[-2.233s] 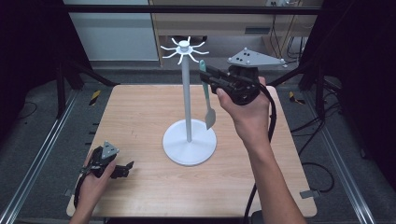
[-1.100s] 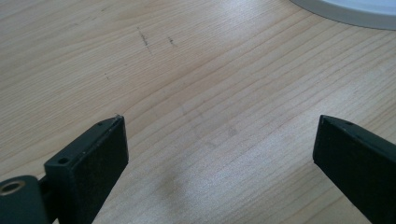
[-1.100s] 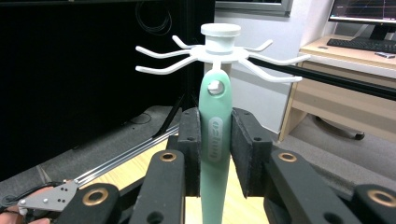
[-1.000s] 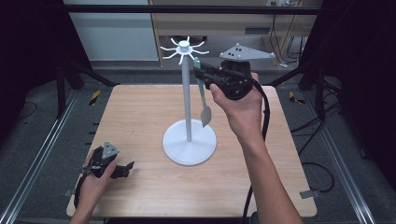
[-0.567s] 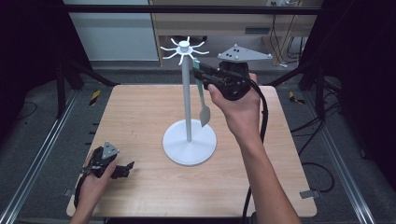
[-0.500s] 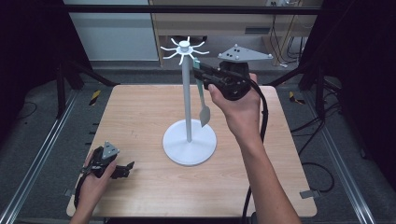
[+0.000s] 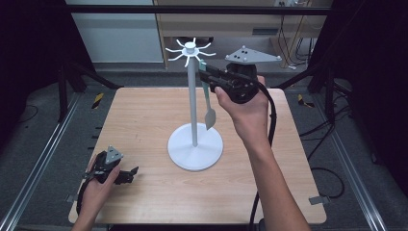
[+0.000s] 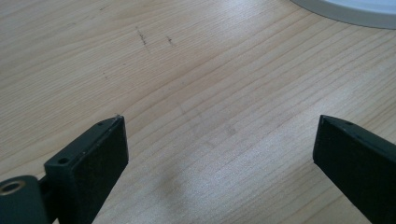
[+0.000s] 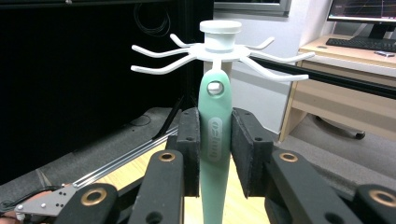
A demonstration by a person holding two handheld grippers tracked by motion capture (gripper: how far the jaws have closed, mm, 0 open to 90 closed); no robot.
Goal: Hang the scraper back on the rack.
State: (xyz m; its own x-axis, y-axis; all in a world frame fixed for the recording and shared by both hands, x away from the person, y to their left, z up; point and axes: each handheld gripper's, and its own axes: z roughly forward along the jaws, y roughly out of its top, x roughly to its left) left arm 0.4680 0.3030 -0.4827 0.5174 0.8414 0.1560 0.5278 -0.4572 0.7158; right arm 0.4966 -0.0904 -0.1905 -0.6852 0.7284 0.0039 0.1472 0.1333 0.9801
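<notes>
1. Right hand-held gripper [image 9: 215, 154]: we see it clenched on the green handle of a utensil [image 9: 215, 140], raised just under the hooks of the white stand [image 7: 194, 115].
2. We see the utensil hanging upright beside the stand's pole, its hole close to a hook.
3. Left hand-held gripper [image 8: 219, 154]: we see it released, jaws spread wide, low over the table [image 7: 144, 120] near its front left corner.

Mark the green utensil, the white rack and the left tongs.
green utensil [image 9: 215, 140]: right gripper view, on its handle between the jaws.
white rack [image 7: 194, 101]: high view, on its upright pole.
left tongs [image 8: 219, 154]: left gripper view, midway between the two open jaws, over the wooden table.
</notes>
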